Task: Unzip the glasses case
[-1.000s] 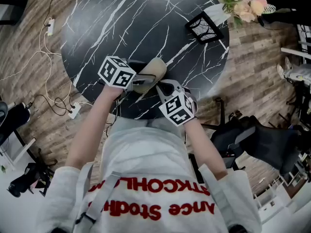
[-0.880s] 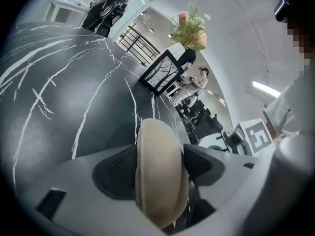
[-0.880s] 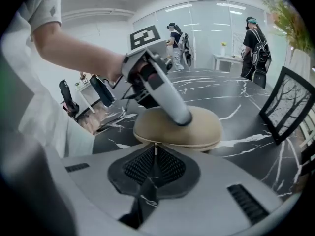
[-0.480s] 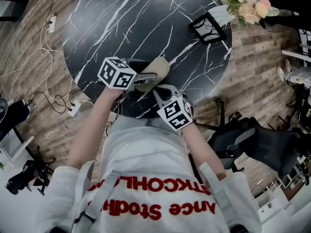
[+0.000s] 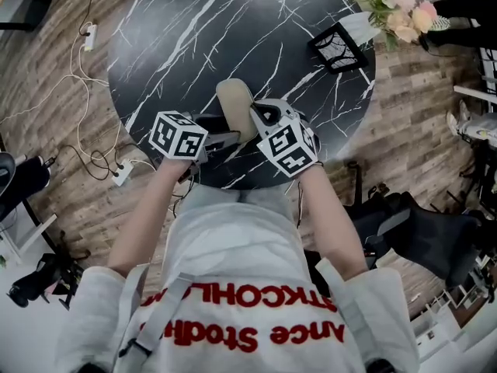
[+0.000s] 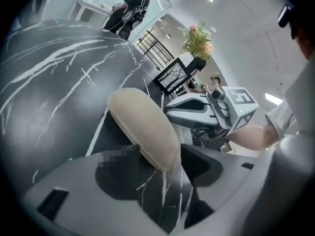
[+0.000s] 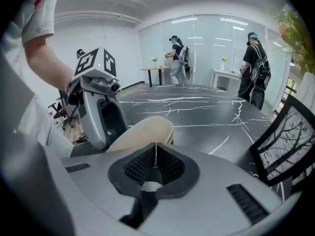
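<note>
**Item: glasses case (image 5: 235,103).** Beige, oval and zipped shut as far as we can see. It lies on the black marbled table (image 5: 194,37), close to the near edge, with its long axis pointing away from us.

**Left tongs (image 6: 160,159).** The jaws have just been closing, and the case's near rounded end sits between them. We read both pads as pressing on its flanks. Only the tip is held, and the rest of the case sticks out beyond the jaws.

**Right tongs (image 7: 156,159).** These are closed tight at the case's right side. A pale sliver (image 7: 150,185) shows between the pads, but we cannot tell whether it is the zip tab.

**Also present.** A small framed picture (image 5: 342,47) and flowers (image 5: 400,6) stand at the far rim, well apart from the case.

**Hazards, in our judgement.**
- The left hold is on a curved, tapering end, so a pull along the zip could squeeze the case out of the jaws or swing it round.
- If the right pads hold little or no tab, they may slide off and the zip would not move.
- A freed case this near the edge could drop into our lap or onto the floor.
</note>
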`<move>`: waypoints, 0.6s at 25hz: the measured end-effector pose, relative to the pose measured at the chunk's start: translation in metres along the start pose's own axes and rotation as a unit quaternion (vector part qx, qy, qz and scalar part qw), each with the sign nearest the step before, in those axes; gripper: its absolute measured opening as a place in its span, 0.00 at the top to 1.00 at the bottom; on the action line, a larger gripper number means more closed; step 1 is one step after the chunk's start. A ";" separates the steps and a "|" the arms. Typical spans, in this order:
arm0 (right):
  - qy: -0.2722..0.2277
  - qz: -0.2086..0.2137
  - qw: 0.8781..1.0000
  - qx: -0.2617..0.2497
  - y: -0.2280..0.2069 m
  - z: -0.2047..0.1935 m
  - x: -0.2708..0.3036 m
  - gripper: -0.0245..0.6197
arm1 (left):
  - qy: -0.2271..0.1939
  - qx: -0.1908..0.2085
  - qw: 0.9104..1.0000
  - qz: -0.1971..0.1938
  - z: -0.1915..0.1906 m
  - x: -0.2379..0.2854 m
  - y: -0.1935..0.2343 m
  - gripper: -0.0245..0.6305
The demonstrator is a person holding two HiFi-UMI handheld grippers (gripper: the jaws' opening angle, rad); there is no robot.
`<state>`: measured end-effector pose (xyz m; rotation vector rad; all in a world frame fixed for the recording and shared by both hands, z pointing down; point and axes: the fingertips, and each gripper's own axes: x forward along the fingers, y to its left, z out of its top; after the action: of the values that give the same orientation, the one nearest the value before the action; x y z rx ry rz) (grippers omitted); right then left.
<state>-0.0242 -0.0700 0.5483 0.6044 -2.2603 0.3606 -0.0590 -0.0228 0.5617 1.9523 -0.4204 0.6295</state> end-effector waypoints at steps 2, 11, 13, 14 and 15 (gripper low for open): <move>-0.003 0.024 1.000 0.002 0.001 -0.002 -0.007 0.93 | -0.028 0.003 0.999 0.031 0.006 -0.005 0.008 0.55; 0.077 0.043 0.994 -0.070 0.049 -0.060 -0.017 0.73 | -0.051 -0.027 0.994 0.091 0.037 0.002 0.021 0.43; 0.071 0.031 0.995 -0.065 0.051 -0.059 -0.013 0.73 | -0.046 -0.058 0.994 0.082 0.034 0.011 0.022 0.42; 0.069 0.030 0.995 -0.062 0.052 -0.058 -0.012 0.73 | -0.048 -0.078 0.993 0.075 0.033 0.013 0.023 0.43; 0.066 0.032 0.996 -0.059 0.052 -0.059 -0.012 0.73 | -0.050 -0.100 0.992 0.065 0.032 0.014 0.023 0.43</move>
<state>-0.0089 0.0033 0.5755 0.4359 -2.1605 0.2886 -0.0524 -0.0617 0.5754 1.7804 -0.6529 0.5511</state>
